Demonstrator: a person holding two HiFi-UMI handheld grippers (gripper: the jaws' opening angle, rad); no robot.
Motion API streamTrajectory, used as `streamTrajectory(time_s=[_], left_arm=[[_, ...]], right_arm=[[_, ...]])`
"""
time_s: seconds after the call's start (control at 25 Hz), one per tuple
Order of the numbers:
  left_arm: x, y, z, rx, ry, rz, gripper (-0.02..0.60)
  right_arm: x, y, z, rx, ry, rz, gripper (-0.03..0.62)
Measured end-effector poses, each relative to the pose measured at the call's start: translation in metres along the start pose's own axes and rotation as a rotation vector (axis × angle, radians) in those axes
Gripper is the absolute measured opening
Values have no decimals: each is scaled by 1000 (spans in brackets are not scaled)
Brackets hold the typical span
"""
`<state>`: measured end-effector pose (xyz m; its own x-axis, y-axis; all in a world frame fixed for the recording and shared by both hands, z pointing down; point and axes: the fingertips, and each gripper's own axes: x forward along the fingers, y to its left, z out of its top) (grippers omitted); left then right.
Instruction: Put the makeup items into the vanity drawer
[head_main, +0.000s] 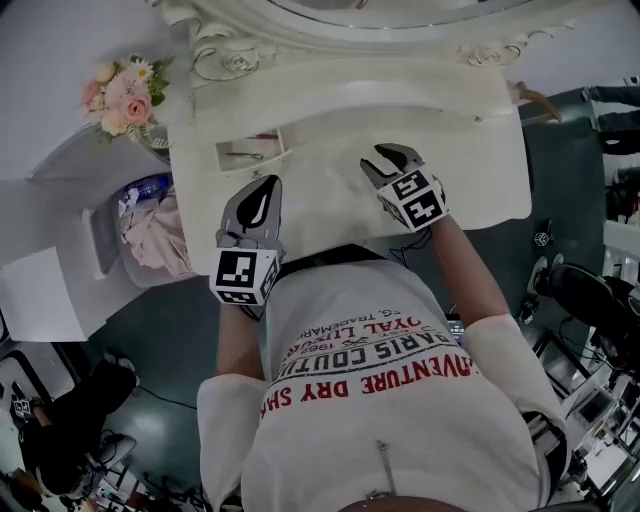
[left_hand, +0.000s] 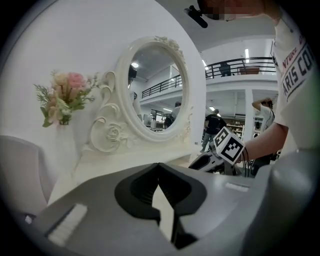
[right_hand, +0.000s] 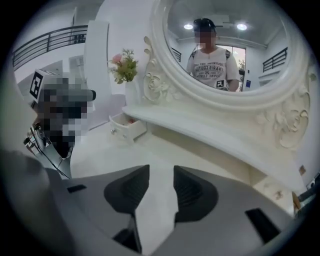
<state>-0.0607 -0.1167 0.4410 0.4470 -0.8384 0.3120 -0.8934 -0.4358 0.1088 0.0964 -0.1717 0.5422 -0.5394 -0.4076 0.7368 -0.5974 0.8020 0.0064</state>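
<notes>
A small white drawer (head_main: 250, 153) stands pulled out at the left of the white vanity top (head_main: 330, 115); a few small items lie inside, one reddish. The right gripper view shows the same drawer (right_hand: 127, 125) at the left, below the shelf. My left gripper (head_main: 265, 187) hovers over the vanity's front edge, just below the drawer, with its jaws shut and empty (left_hand: 159, 167). My right gripper (head_main: 386, 153) is over the middle of the top, open, with nothing between its jaws (right_hand: 161, 172). No makeup item shows on the bare top.
An oval mirror (right_hand: 230, 50) in a carved white frame rises at the back of the vanity. A vase of pink flowers (head_main: 122, 95) stands at the left. A bin with pink cloth (head_main: 152, 235) sits on the floor beside the vanity's left end.
</notes>
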Motion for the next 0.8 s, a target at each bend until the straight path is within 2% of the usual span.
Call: streamTrajectory(time_s=[0.32, 0.68, 0.8], left_arm=[[47, -54, -7, 19, 35, -99, 11], [63, -67, -15, 29, 71, -110, 11], [63, -64, -18, 27, 77, -100, 11]], right_arm=[[-24, -52, -72, 78, 80, -88, 121], [-8, -76, -104, 140, 128, -105, 119], [-3, -72, -107, 143, 149, -80, 64]])
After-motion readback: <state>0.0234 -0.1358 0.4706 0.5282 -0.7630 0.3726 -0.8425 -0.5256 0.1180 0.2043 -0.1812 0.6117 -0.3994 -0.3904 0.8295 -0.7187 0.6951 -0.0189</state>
